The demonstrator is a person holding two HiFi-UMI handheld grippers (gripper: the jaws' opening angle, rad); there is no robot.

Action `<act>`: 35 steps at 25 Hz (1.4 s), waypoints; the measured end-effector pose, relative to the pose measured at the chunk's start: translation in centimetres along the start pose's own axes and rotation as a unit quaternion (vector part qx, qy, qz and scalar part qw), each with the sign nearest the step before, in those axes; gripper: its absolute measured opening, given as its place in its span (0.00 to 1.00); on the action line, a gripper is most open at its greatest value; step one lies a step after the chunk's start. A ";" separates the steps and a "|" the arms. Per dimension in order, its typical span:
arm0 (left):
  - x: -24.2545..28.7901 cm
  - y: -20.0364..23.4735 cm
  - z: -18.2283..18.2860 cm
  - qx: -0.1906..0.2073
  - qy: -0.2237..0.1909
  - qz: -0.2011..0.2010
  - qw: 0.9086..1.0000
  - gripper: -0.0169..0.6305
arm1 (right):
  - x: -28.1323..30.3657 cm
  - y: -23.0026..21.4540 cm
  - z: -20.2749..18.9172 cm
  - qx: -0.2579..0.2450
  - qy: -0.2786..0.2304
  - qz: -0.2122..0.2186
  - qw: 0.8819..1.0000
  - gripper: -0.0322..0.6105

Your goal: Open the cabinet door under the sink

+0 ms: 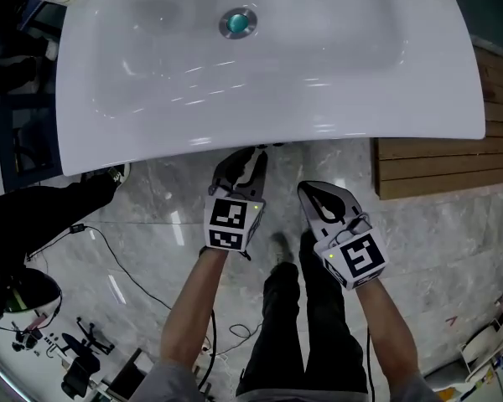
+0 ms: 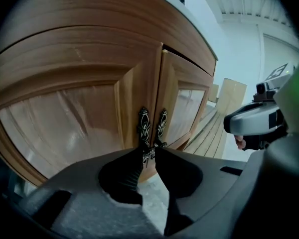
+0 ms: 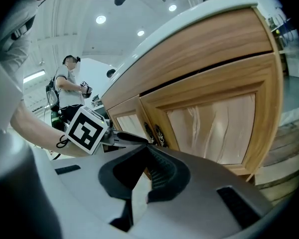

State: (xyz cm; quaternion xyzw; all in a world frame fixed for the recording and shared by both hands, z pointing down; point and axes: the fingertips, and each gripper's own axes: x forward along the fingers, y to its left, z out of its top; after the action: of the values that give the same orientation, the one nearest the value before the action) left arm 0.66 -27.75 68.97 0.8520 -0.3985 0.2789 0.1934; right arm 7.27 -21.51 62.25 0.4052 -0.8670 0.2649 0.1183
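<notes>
The wooden cabinet (image 2: 79, 108) stands under the white sink (image 1: 260, 65), with two doors that meet in the middle. Each door carries a dark ornate handle at the seam. My left gripper (image 2: 149, 153) is shut on the lower end of the left door's handle (image 2: 143, 124); the right door's handle (image 2: 161, 123) is just beside it. In the head view the left gripper (image 1: 251, 156) reaches under the sink's front edge. My right gripper (image 1: 313, 193) hangs a little back from the cabinet, shut and holding nothing. The right gripper view shows both handles (image 3: 150, 132) beyond its tips (image 3: 145, 146).
A slatted wooden platform (image 1: 436, 166) lies on the marble floor right of the cabinet. Cables (image 1: 109, 249) and small stands (image 1: 80, 350) are on the floor at the left, beside a dark-clad leg (image 1: 42, 216). Another person (image 3: 70, 91) stands further off.
</notes>
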 end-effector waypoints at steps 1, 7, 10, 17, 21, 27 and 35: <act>0.2 -0.1 0.2 -0.003 0.002 0.000 1.000 0.13 | 0.0 -0.1 0.0 0.003 -0.001 -0.002 1.000 0.06; 1.4 0.4 -0.2 -0.023 0.025 0.018 0.999 0.15 | 0.3 -0.6 0.2 0.002 0.002 -0.002 1.000 0.06; 1.7 0.4 -0.2 -0.031 0.030 0.033 0.999 0.15 | 0.2 -1.0 0.2 0.004 0.003 -0.005 1.000 0.06; 2.2 0.5 -0.1 -0.047 0.038 0.078 0.995 0.16 | 0.1 -2.1 0.2 0.019 0.000 -0.016 1.000 0.06; 2.5 0.9 -0.3 -0.051 0.046 0.109 0.992 0.16 | 0.5 -1.9 -0.1 0.017 0.003 -0.012 1.000 0.06; 2.5 1.0 -0.4 -0.068 0.060 0.136 0.987 0.15 | 0.6 -1.8 -0.6 0.027 0.006 -0.013 1.000 0.06; 2.4 0.9 -0.2 -0.059 0.046 0.151 0.986 0.15 | 0.3 -1.2 -1.2 0.026 0.012 -0.006 1.000 0.06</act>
State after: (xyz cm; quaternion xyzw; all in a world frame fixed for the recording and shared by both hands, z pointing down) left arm 1.18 -29.58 70.73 0.7557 -0.5290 0.3195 0.2167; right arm 8.01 -21.69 63.81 0.4098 -0.8560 0.2914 0.1203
